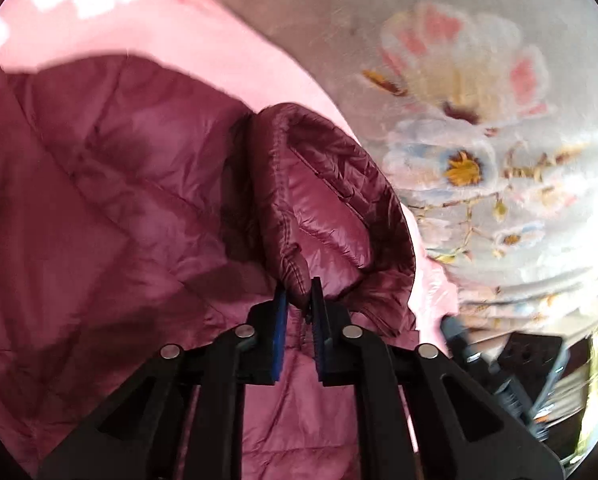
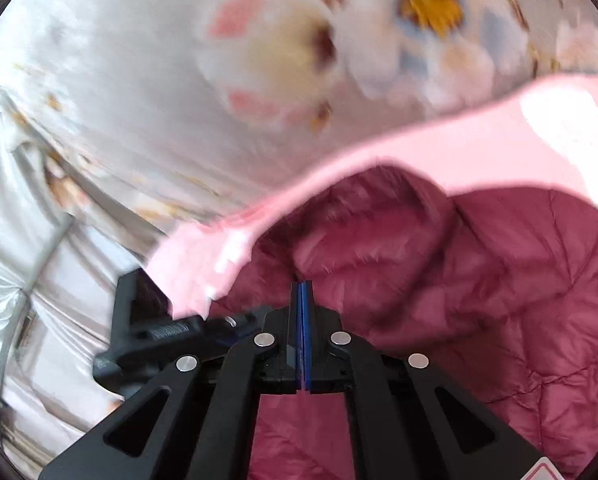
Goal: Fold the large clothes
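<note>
A maroon quilted puffer jacket (image 1: 111, 200) lies spread on a pink cloth (image 1: 235, 52). In the left wrist view my left gripper (image 1: 300, 294) is shut on a bunched, stitched edge of the jacket. A puffy fold (image 1: 331, 196) rises from the jaws, lifted off the rest of the garment. In the right wrist view the jacket (image 2: 499, 280) fills the lower right, with a rumpled hump just beyond my right gripper (image 2: 302, 286). The right gripper's blue pads meet flat, and no fabric shows between them.
A pale floral bedspread (image 1: 479, 152) surrounds the pink cloth (image 2: 439, 148), and shiny white bedding (image 2: 27, 240) drops away at the left of the right wrist view. The black body of the other hand-held tool shows in each view (image 1: 507, 360) (image 2: 151, 332).
</note>
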`<state>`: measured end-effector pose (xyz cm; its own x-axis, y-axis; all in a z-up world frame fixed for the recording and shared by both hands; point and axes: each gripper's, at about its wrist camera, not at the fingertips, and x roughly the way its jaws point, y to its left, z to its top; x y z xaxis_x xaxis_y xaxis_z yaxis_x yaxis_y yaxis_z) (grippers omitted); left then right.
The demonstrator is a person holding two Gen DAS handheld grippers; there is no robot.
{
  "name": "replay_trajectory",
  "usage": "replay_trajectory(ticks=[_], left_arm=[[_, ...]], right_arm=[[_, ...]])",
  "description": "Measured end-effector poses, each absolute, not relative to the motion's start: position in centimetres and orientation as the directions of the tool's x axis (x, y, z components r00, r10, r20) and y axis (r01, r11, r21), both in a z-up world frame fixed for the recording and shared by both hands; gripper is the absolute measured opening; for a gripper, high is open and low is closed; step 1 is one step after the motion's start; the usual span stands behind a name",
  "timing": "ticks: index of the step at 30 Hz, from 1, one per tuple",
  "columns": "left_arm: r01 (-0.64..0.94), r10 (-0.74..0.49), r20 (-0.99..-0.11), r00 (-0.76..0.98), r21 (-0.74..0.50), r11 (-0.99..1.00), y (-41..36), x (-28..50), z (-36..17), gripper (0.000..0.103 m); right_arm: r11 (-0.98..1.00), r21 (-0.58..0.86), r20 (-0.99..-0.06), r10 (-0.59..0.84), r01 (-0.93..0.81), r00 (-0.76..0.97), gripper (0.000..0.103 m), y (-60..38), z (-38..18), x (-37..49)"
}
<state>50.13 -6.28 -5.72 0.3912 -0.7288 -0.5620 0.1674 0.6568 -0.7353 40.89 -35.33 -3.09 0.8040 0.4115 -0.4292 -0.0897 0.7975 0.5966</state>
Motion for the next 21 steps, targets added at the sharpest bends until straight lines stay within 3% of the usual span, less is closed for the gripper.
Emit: replay_trajectory(ticks=[4,8,10,11,13,16,19,21], left_arm=[[0.187,-0.656,-0.637,0.405,-0.644,0.742,-6.2,49.3,-7.3,0.009],[0.163,-0.669,-0.627,0.399,-0.669,0.725,-6.0,49.4,-9.7,0.009],[0.172,-0.672,-0.621,0.404,-0.669,0.723,-6.0,49.5,-9.9,0.009],[0.18,-0.668,-0.623,0.408,-0.662,0.727,-6.1,49.4,-9.9,0.009],[0.196,-0.659,-0.626,0.416,-0.646,0.737,-6.3,49.3,-9.9,0.009],[0.205,-0.656,-0.623,0.426,-0.64,0.74,-6.3,49.2,-10.0,0.009],[0.216,-0.655,-0.619,0.434,-0.634,0.743,-6.1,49.0,-10.1,0.009],[0.223,-0.648,-0.616,0.448,-0.625,0.748,-5.9,48.7,-9.9,0.009]], right_arm=[[0.917,0.394,-0.62,0.216,0.061,0.755,0.001,-35.0,-6.1,41.2],[0.924,0.371,-0.652,0.189,0.091,0.734,0.002,-35.5,-8.1,40.7],[0.905,0.419,-0.604,0.212,0.079,0.768,0.017,-35.9,-7.6,40.2],[0.898,0.432,-0.593,0.215,0.081,0.776,0.035,-36.1,-7.5,39.9],[0.877,0.472,-0.571,0.229,0.088,0.789,0.054,-36.6,-7.4,40.0],[0.838,0.538,-0.582,0.29,0.093,0.759,0.054,-36.7,-8.3,41.8],[0.86,0.505,-0.614,0.296,0.075,0.732,0.011,-35.0,-8.9,43.3],[0.874,0.481,-0.588,0.267,0.065,0.763,0.008,-34.8,-7.9,41.8]])
